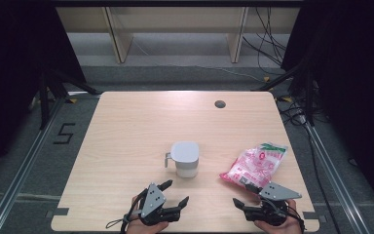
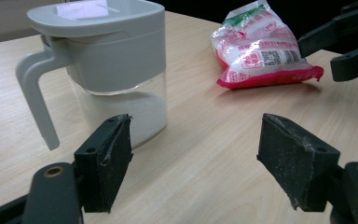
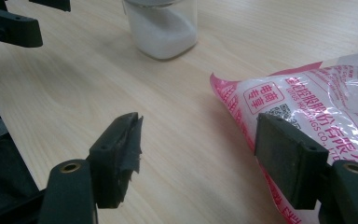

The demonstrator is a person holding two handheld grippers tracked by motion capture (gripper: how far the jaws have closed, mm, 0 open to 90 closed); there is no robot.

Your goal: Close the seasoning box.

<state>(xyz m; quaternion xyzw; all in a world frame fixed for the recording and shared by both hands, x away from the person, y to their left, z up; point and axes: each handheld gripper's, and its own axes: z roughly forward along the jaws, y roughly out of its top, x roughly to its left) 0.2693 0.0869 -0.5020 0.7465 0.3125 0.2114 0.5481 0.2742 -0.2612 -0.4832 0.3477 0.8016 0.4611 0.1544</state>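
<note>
pink-and-white plastic bag point(image 1: 256, 166): we see it lying beside our right gripper point(image 1: 246, 197), jaws wide, empty
grey-lidded clear jug point(image 1: 185, 159): upright beyond our left gripper point(image 1: 175, 191), jaws wide, empty

jug point(image 1: 185, 159): mid-table | bag point(image 1: 256, 166): right | both tongs point(image 1: 174, 191) point(image 1: 244, 196): open

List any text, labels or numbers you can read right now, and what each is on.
"5": black numeral on the floor left of the table.
"电商专享": pink boxed label on the pink-and-white bag.
A QR code and further print on the bag: too small and blurred to read.
Lidded jug: no text.
</note>
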